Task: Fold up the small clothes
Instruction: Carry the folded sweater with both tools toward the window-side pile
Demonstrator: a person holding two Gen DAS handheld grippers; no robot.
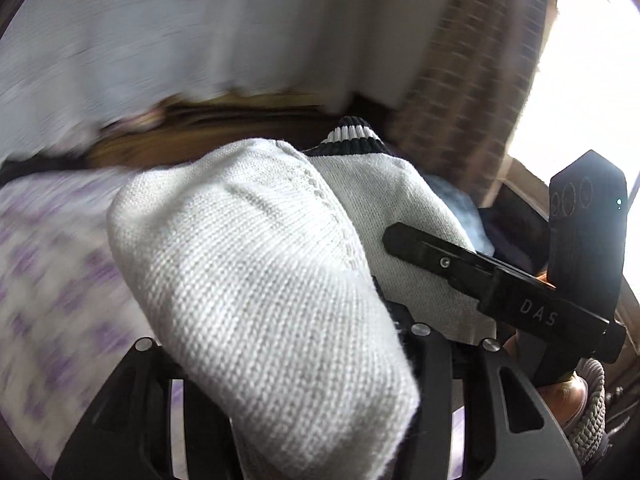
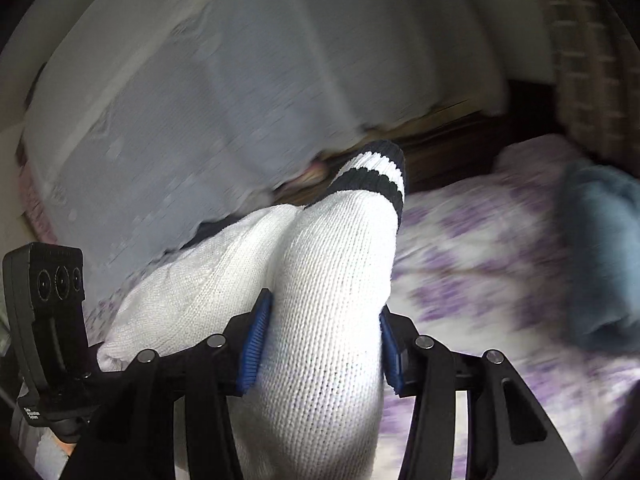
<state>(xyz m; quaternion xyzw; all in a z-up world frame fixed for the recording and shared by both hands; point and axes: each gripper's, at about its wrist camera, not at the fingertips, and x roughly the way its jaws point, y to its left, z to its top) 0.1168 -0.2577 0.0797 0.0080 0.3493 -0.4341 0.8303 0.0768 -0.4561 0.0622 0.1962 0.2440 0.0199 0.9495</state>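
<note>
A small white knit sweater with a black-and-white striped ribbed hem fills the left wrist view and drapes over my left gripper, hiding its fingertips. In the right wrist view the same sweater sits between the blue pads of my right gripper, which is shut on a thick fold of it. Its striped hem points away. The right gripper's body shows beside the sweater in the left wrist view. The sweater is held above the bed.
A bedspread with purple flowers lies below. A light blue garment lies on it at the right. A pale grey-white curtain hangs behind, with a dark wooden edge under it. A brown checked cloth and a bright window are at right.
</note>
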